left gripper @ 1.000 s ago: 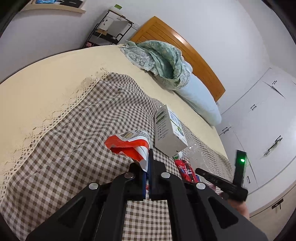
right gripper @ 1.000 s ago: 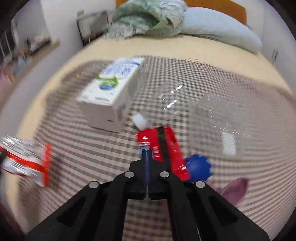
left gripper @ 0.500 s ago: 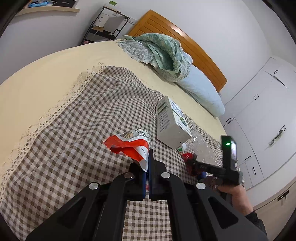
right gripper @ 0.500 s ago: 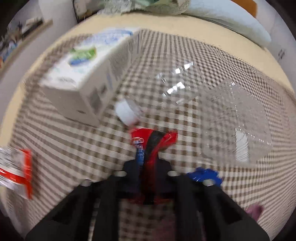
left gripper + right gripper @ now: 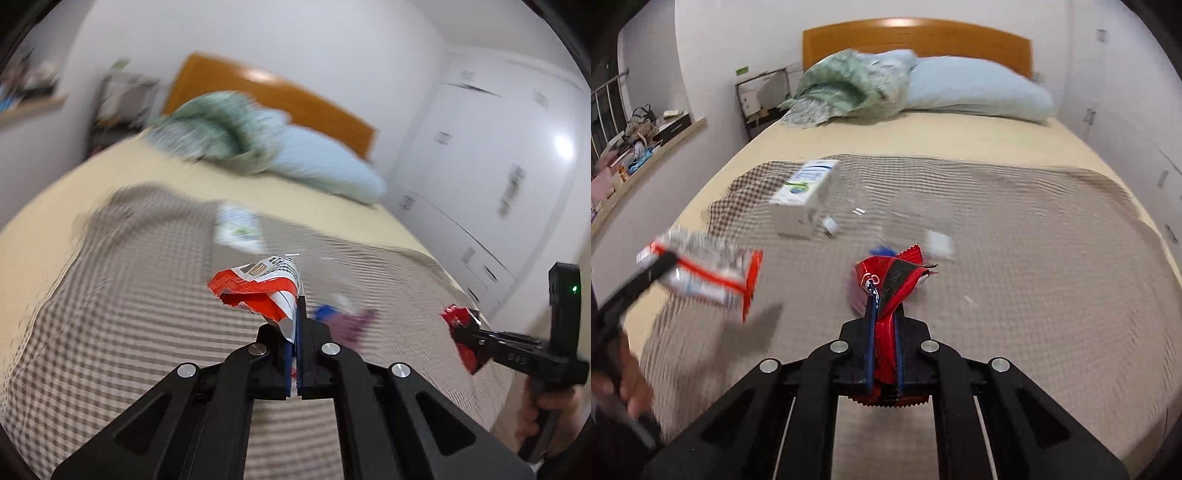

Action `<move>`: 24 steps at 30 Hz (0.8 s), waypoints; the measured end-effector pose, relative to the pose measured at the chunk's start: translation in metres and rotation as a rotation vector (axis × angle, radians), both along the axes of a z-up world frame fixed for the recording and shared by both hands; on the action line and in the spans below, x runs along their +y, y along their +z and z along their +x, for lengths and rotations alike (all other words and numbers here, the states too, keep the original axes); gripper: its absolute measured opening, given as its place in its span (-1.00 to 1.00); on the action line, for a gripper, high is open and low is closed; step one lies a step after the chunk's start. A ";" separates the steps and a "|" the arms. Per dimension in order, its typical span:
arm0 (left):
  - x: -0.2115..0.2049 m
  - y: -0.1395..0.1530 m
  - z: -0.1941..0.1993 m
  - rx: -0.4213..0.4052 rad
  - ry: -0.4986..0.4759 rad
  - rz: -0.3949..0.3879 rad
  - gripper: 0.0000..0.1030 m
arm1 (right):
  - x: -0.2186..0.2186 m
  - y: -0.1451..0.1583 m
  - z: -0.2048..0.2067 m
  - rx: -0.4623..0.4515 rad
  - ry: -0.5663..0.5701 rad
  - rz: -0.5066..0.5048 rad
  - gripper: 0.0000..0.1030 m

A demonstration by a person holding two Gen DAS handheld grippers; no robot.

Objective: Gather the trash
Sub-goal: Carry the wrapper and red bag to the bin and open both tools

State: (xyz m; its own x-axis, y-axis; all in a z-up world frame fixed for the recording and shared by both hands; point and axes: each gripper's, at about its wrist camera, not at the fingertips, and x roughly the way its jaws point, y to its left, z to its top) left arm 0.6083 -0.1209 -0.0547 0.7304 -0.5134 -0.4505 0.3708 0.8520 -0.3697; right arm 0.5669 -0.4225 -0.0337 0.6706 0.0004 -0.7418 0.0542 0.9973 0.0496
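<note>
Two wrappers are lifted clear of the checked blanket (image 5: 1015, 229): left gripper (image 5: 296, 314) clamps the red-and-white wrapper (image 5: 258, 291), right gripper (image 5: 884, 314) the red wrapper (image 5: 890, 277). Carrying step; next needs a bin, unseen. Carton (image 5: 803, 195) remains at eleven o'clock.

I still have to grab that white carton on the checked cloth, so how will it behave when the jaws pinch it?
The white carton looks boxy and flat-sided, so it probably keeps its shape and won't roll. It lies on its side on the soft checked cloth, so it may slide or tip when nudged. If empty, likely light and somewhat crushable.
</note>
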 end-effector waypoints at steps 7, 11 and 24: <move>-0.119 0.005 -0.159 -0.040 -0.359 0.098 -1.00 | -0.111 -0.048 -0.202 0.076 -0.202 0.013 -0.83; -0.181 -0.004 -0.237 -0.022 -0.580 0.147 -1.00 | -0.163 -0.137 -0.307 0.198 -0.344 0.140 -0.83; -0.356 -0.149 -0.320 0.324 -0.759 0.370 -1.00 | -0.198 -0.387 -0.405 0.486 -0.525 0.398 -0.81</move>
